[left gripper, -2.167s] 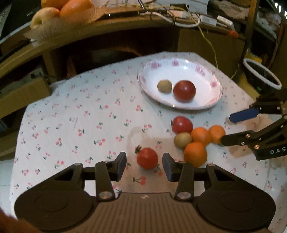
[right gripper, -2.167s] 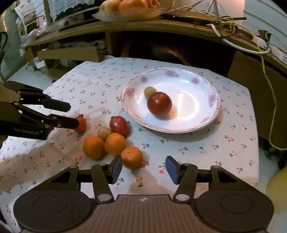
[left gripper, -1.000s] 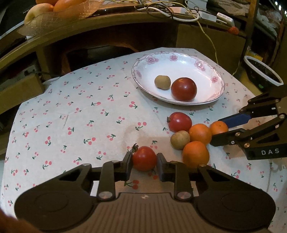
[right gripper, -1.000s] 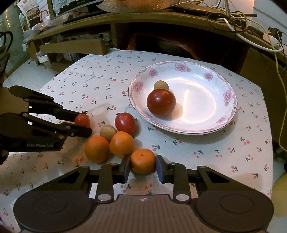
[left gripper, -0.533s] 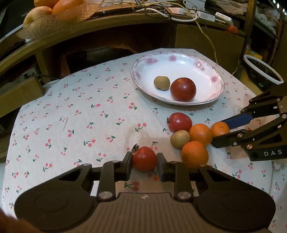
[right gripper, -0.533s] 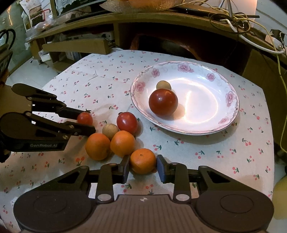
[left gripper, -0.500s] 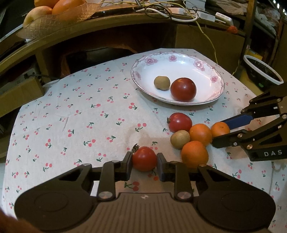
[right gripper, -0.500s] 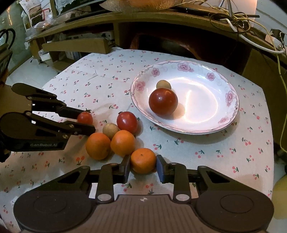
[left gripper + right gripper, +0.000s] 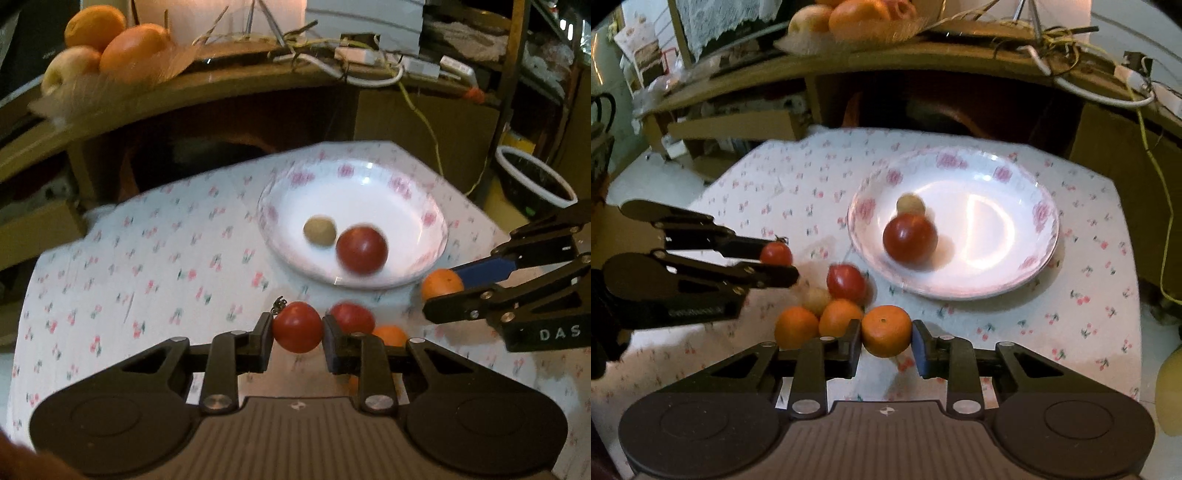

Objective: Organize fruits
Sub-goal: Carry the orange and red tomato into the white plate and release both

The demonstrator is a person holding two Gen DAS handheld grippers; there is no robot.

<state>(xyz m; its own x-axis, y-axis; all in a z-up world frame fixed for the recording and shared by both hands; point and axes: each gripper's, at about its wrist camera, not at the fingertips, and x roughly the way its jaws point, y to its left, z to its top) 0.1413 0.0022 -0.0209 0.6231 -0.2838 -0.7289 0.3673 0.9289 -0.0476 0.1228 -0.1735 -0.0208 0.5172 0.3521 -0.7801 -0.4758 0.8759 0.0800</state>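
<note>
My left gripper [image 9: 297, 326] is shut on a small red tomato [image 9: 297, 327] and holds it above the cloth; it also shows in the right wrist view [image 9: 775, 254]. My right gripper [image 9: 886, 336] is shut on an orange [image 9: 886, 330], lifted off the cloth; it also shows in the left wrist view [image 9: 442, 283]. The white floral plate [image 9: 1039, 216] holds a big red tomato [image 9: 910, 240] and a small tan fruit [image 9: 910, 205]. On the cloth near the plate lie a red tomato [image 9: 846, 282], a tan fruit [image 9: 817, 300] and two oranges [image 9: 840, 317].
The table wears a white cherry-print cloth [image 9: 147, 258]. Behind it runs a wooden shelf [image 9: 221, 88] with a fruit basket [image 9: 107, 48] and cables. A dark bowl with a white rim [image 9: 532, 181] stands off the table's right side.
Both grippers have risen from the cloth with their fruit and moved towards the plate. The pile of fruit on the cloth has stayed put.
</note>
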